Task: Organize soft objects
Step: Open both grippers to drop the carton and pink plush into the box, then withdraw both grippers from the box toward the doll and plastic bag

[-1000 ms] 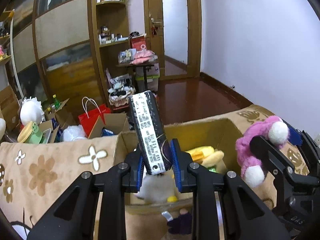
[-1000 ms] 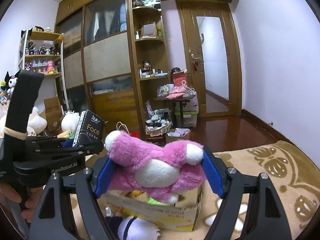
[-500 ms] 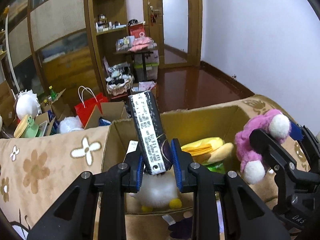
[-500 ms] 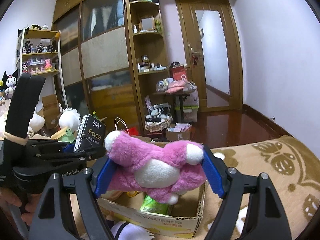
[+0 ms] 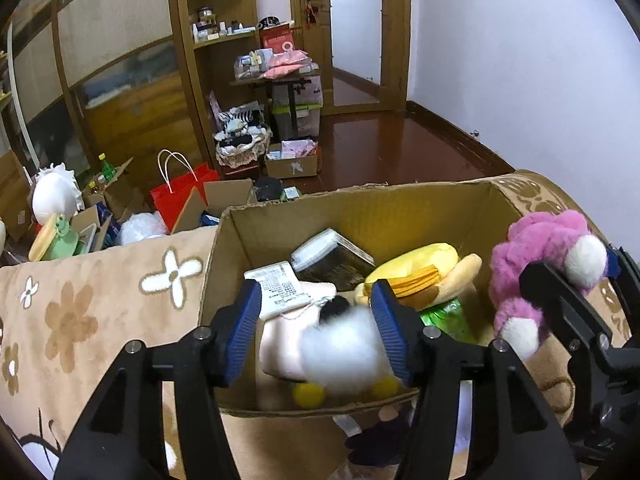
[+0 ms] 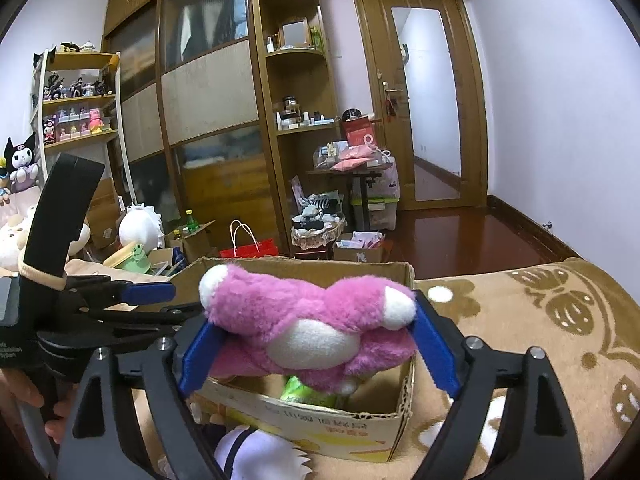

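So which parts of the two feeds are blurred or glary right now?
Left wrist view: the white fluffy plush between the open left gripper is soft and out of focus; glare on the dark wooden floor. Right wrist view: the pink plush bear is sharp; straight lines bow at the edges.

A red paper bag (image 5: 184, 196) with white handles stands on the floor by open cartons, a green bottle (image 5: 105, 162) poking up nearby. A small table (image 6: 352, 172) (piled with pink packets) stands before the wooden door (image 6: 428, 112), a lace-trimmed basket (image 6: 318, 230) beside it.
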A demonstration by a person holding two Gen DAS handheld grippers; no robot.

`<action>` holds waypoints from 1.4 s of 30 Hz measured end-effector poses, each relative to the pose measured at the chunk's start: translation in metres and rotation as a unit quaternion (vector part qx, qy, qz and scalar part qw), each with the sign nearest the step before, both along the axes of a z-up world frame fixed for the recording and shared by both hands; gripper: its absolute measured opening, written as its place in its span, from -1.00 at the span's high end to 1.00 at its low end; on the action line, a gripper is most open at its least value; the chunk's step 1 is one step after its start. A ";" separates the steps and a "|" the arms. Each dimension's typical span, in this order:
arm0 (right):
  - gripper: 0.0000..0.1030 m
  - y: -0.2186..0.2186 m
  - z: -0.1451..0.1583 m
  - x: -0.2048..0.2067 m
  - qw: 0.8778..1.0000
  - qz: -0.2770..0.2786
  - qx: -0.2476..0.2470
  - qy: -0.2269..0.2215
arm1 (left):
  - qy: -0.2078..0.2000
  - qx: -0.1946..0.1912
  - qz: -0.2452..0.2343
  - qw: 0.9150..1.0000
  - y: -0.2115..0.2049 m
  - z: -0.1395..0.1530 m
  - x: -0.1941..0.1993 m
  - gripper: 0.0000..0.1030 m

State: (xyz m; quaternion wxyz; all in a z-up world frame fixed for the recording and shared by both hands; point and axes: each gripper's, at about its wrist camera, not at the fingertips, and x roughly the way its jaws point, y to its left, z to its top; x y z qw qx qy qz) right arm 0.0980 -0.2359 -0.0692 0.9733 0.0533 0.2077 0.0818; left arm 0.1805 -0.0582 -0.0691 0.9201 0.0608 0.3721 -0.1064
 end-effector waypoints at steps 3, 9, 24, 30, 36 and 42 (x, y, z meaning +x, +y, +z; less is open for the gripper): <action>-0.80 0.000 -0.001 0.000 1.000 0.002 -0.001 0.005 | -0.003 0.006 -0.002 1.000 0.001 0.001 -0.002 -0.30; -0.96 -0.002 -0.003 -0.002 1.000 -0.001 0.000 0.010 | -0.006 0.013 0.009 1.000 0.002 0.003 -0.005 -0.59; -1.00 0.001 0.011 -0.023 1.000 -0.001 -0.018 0.012 | -0.012 0.009 0.035 0.999 0.014 0.020 -0.024 -0.82; -1.00 0.005 0.016 -0.037 1.000 0.001 -0.027 0.013 | -0.010 -0.002 0.044 0.999 0.022 0.028 -0.039 -0.82; -1.00 0.009 0.021 -0.055 0.999 0.004 -0.036 0.015 | -0.008 -0.005 0.044 0.999 0.026 0.037 -0.057 -0.82; -1.00 0.010 0.023 -0.072 0.999 0.005 -0.033 0.016 | 0.007 -0.005 0.047 0.999 0.032 0.043 -0.079 -0.82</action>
